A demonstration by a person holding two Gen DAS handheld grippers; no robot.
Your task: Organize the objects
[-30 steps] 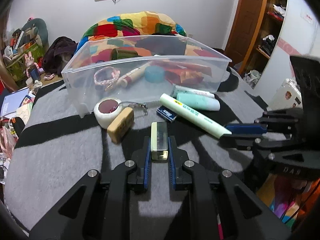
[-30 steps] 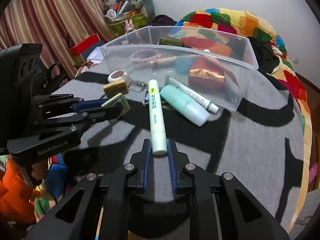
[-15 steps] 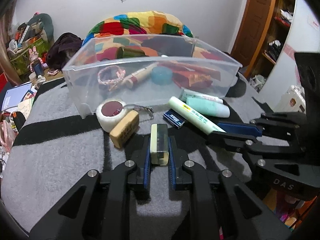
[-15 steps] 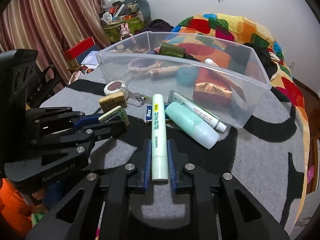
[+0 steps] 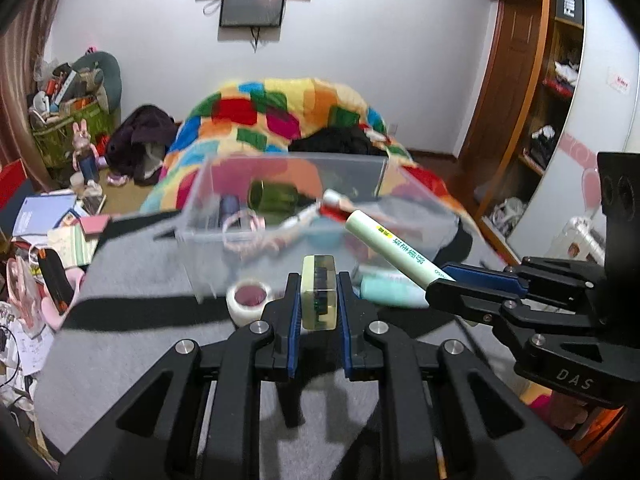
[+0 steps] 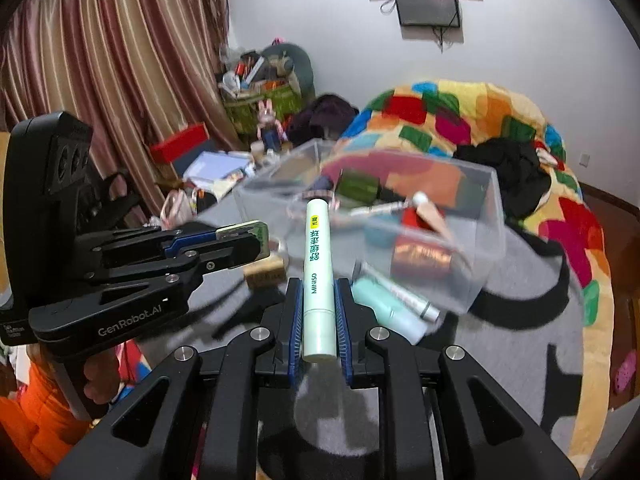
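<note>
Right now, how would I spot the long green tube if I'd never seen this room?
Find the clear plastic box on the grey blanket. In front of it, the right hand-held gripper holds the pale green tube up in the air. It is longer and thinner than the chubby mint bottle lying below.

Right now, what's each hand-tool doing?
Left gripper shut on clear block. Right gripper shut on green tube. Both raised, short of clear bin.

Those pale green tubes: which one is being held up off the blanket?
The long slim one marked MINISO, clamped in the right gripper. The stubbier mint tube and the thin white tube lie on the grey blanket.
</note>
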